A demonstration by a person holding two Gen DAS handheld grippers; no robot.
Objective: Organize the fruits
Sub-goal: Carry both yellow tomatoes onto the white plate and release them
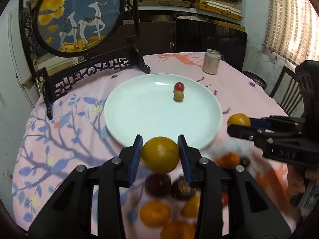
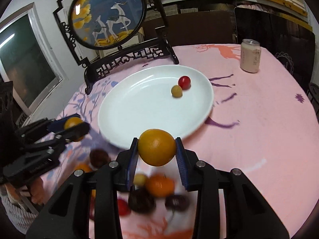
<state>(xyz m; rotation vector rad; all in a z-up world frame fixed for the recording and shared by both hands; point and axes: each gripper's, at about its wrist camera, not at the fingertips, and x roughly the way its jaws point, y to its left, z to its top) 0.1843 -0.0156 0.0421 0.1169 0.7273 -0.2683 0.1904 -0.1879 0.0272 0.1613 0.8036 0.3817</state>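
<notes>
Each hand-held gripper, left (image 1: 160,155) and right (image 2: 157,151), grasps 1 orange at lower frame centre; both converging on the white plate (image 1: 139,117) risks collision or scattering its 2 cherry tomatoes (image 1: 178,94).

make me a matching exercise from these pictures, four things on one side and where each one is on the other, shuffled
Things:
1. red tomato
2. can
3. left gripper
4. deer screen

Places:
a. standing on the cloth, right of the plate
b. behind the plate, at the table's far edge
c. on the plate beside a small yellow fruit
d. shut on an orange

Pairs: 1-c, 2-a, 3-d, 4-b
</notes>
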